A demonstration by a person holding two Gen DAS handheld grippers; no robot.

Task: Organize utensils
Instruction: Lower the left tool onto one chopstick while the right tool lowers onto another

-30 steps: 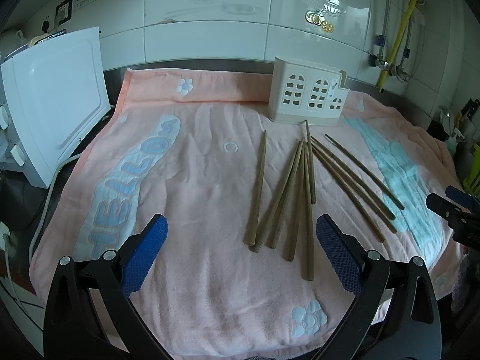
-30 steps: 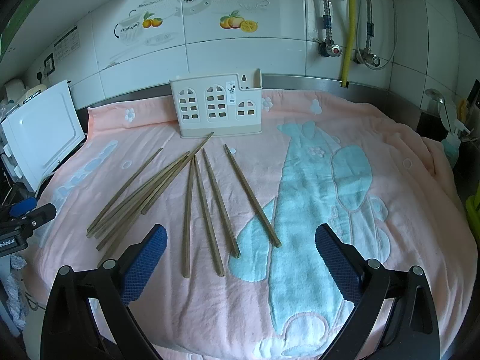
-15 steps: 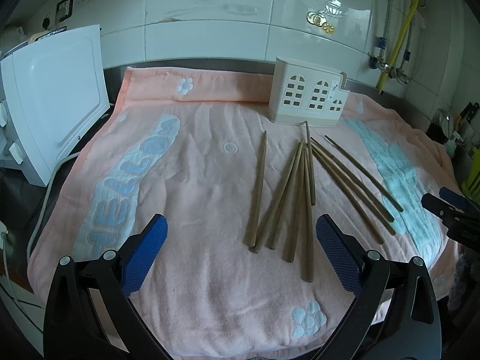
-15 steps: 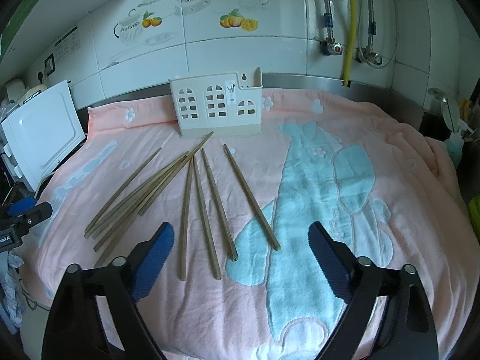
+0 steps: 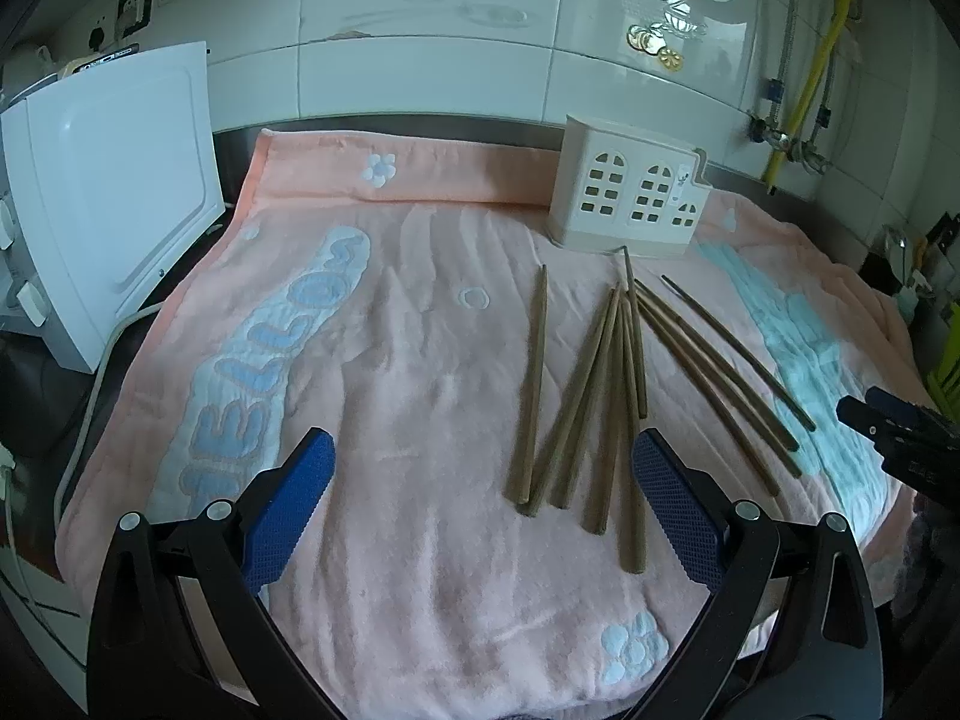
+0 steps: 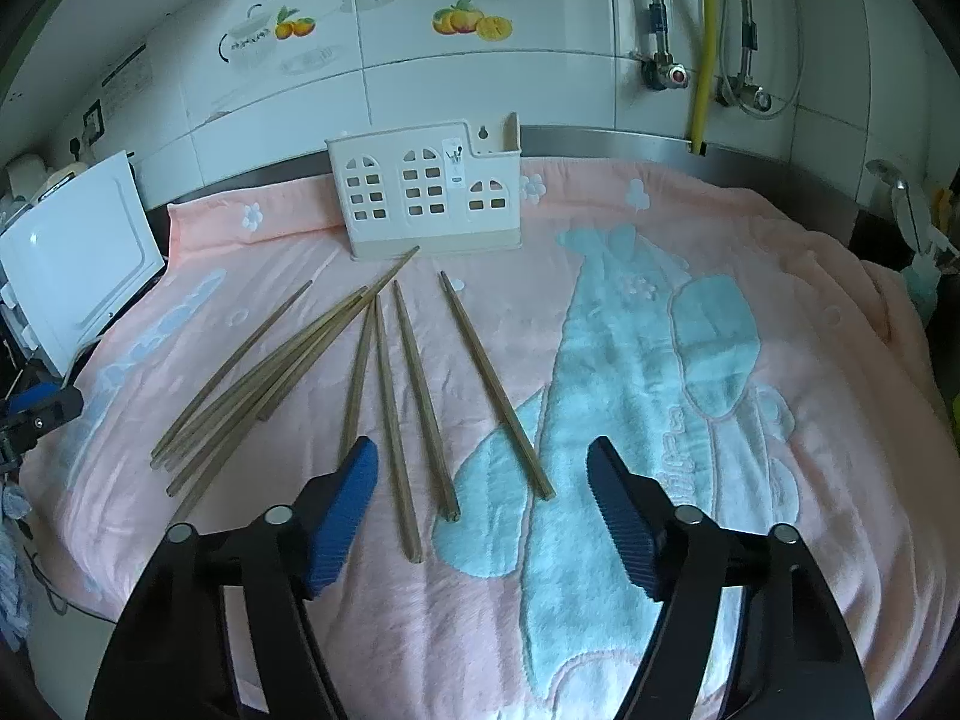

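Both tongs are shown with jaws spread wide and nothing held between the blue pads. Left gripper [image 5: 483, 501] is seen above the near edge of a pink towel [image 5: 420, 360], beside the thick ends of the chopsticks [image 5: 606, 396]; the pad on the chopstick side overlaps the longest stick in this view, contact not being determinable. Right gripper [image 6: 483, 507] is seen above the near ends of the four separate chopsticks [image 6: 420, 384], its span framing three of them. Wooden chopsticks are laid flat on the towel, fanned with narrow tips directed toward a white utensil holder [image 6: 429, 198] standing upright at the far edge, one tip reaching its base. A white appliance [image 5: 114, 192] is seen beside the towel, and a tiled wall [image 6: 480, 48] behind.
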